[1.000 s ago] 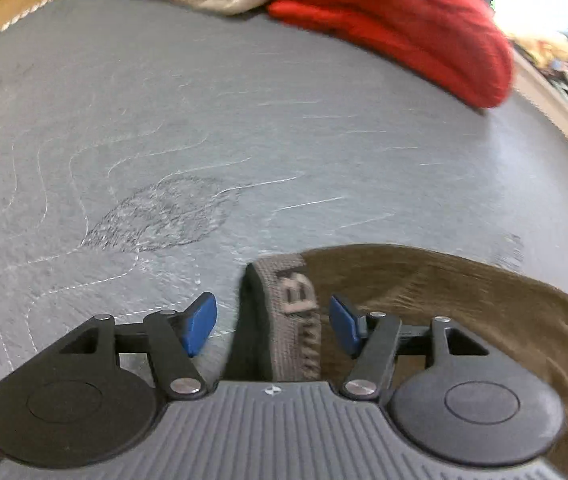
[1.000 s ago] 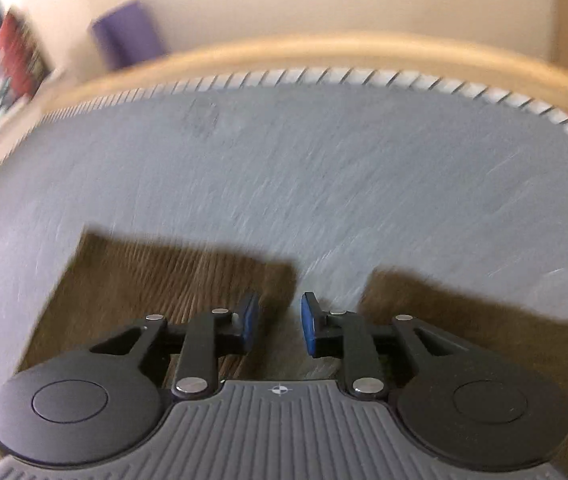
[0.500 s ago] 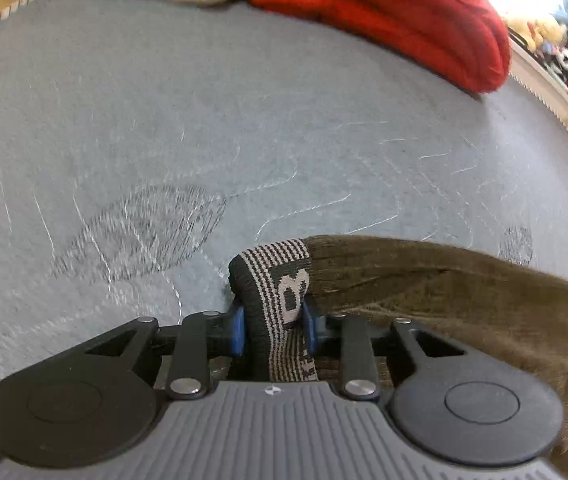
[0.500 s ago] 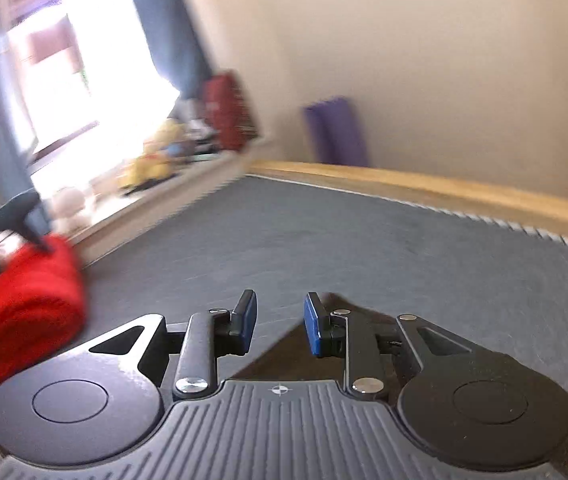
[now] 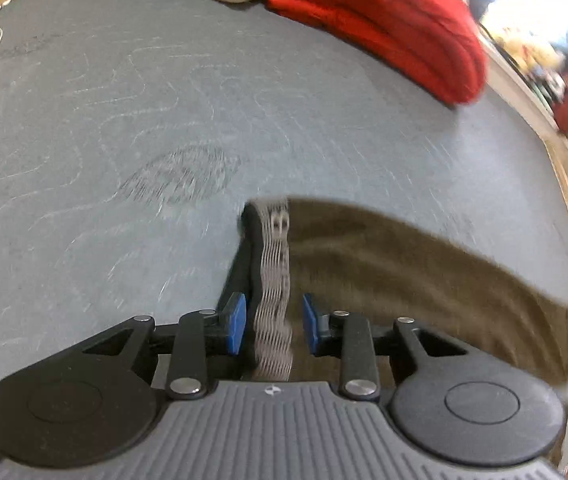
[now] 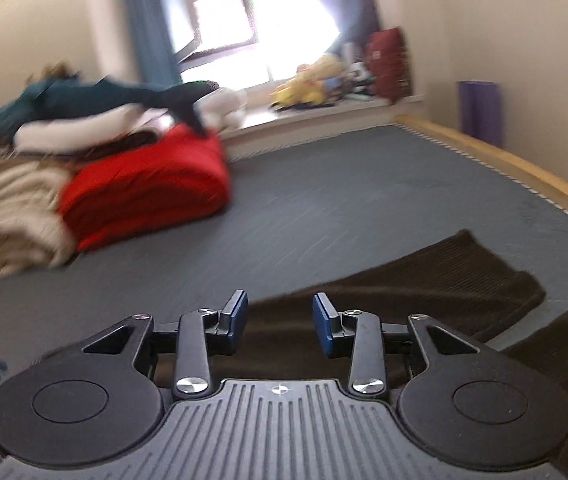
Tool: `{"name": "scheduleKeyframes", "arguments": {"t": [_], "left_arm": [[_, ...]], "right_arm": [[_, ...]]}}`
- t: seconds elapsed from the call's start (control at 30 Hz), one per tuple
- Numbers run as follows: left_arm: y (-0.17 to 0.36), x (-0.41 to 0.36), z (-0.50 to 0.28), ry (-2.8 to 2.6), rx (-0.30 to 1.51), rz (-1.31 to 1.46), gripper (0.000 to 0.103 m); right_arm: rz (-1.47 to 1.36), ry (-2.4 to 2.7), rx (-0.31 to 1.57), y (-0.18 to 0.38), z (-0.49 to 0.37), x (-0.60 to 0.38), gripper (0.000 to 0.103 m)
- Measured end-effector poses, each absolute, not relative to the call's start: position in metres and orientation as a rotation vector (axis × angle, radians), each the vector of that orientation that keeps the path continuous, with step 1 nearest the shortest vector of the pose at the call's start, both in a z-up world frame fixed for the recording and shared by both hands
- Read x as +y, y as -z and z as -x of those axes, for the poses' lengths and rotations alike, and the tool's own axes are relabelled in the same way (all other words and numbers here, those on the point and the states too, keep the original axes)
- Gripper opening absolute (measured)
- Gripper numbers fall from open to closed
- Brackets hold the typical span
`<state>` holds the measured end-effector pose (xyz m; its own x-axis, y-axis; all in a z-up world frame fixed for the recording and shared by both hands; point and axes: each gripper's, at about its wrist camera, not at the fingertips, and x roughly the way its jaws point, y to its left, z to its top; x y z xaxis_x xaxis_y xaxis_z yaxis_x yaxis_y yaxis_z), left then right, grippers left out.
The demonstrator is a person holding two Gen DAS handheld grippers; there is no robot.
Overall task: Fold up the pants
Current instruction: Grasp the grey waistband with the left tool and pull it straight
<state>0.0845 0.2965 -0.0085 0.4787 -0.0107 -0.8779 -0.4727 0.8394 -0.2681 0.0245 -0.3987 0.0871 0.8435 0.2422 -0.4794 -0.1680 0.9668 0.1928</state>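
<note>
L wrist view: my left hand-held gripper points steeply down at the bed, a grey-blue quilted surface. The brown pants lie on it, spreading from between the blue pads off to the right and toward the bed's wooden edge. The patterned grey waistband runs straight up through the gap, w/ its dark inner side on the left. Jaws are opening; a gap shows on each side of the band, so the pads do not press it, i.e. no grip. R wrist view: my right hand-held gripper points nearly level across the bed. Its jaws are also opening, w/ nothing clamped; brown pant fabric lies below and beyond the fingers, the two leg ends reaching to the right, near the wooden bed frame. Far left on the bed: a folded red blanket, a beige blanket beside it, and a dark teal plush shark on top of the pile. Both views are motion-blurred.
</note>
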Motion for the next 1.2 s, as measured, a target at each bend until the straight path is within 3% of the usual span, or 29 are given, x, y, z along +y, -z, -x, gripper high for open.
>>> {"name": "scheduleKeyframes", "arguments": {"t": [0.1,0.27,0.37,0.47,0.87,1.2], "left_arm": [[0.008,0.281,-0.051,-0.253,1.079,0.404,0.053],[0.069,0.278,-0.022,-0.238,1.317,0.376,0.051],[0.064,0.296,-0.015,-0.240,1.251,0.469,0.053],[0.075,0.300,-0.018,-0.212,1.296,0.507,0.053],[0.112,0.266,-0.035,-0.048,1.429,0.250,0.056],[0.127,0.248,-0.039,0.018,1.436,0.140,0.059]], "right_arm": [[-0.160,-0.286,0.554,-0.091,-0.019,-0.380,0.039],[-0.147,-0.301,0.570,-0.087,-0.030,-0.362,0.042],[-0.194,-0.288,0.596,-0.083,-0.040,-0.361,0.042],[-0.253,-0.279,0.616,-0.081,-0.048,-0.363,0.042],[-0.250,-0.208,0.613,-0.070,-0.053,-0.376,0.044],[-0.277,-0.150,0.636,-0.063,-0.051,-0.397,0.044]]}}
